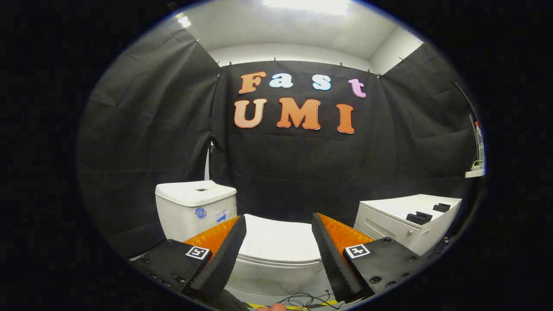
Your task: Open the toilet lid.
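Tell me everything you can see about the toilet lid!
The toilet lid is white, smooth and shiny, probably plastic. It is shut, lying flat on the white bowl, with its rounded front edge facing the camera. Behind it and to one side stands the white tank. The gripper is open, its black ribbed fingers spread wide with the lid seen between them. Whether they touch it cannot be told. A white cabinet stands on the other side.

toilet lid (278, 239): its sides are hidden behind the spread fingers (224, 255)
tank (194, 209): lower front hidden by the left finger
stickers (201, 212): too small to tell
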{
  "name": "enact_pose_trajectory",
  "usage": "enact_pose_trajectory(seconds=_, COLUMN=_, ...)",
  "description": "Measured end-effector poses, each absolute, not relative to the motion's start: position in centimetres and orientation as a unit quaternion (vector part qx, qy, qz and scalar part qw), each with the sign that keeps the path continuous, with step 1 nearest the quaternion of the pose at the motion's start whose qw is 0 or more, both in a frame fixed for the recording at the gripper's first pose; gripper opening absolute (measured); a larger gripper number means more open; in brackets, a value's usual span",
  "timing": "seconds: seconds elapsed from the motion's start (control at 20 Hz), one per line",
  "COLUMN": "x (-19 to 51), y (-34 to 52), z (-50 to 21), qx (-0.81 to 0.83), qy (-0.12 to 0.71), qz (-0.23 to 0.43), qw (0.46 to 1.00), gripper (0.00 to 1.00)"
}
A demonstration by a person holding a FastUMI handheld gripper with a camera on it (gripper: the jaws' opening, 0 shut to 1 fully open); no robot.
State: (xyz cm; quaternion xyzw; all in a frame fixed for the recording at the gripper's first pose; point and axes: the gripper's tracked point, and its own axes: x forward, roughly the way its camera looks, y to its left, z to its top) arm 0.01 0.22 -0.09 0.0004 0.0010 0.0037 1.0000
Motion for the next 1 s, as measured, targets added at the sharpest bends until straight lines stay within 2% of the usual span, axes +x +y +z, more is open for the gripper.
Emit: enact_pose_trajectory(seconds=1.0, x=0.02, y=0.4, z=-0.41, qx=0.003, qy=0.003, qz=0.006, qw=1.0, gripper=0.98)
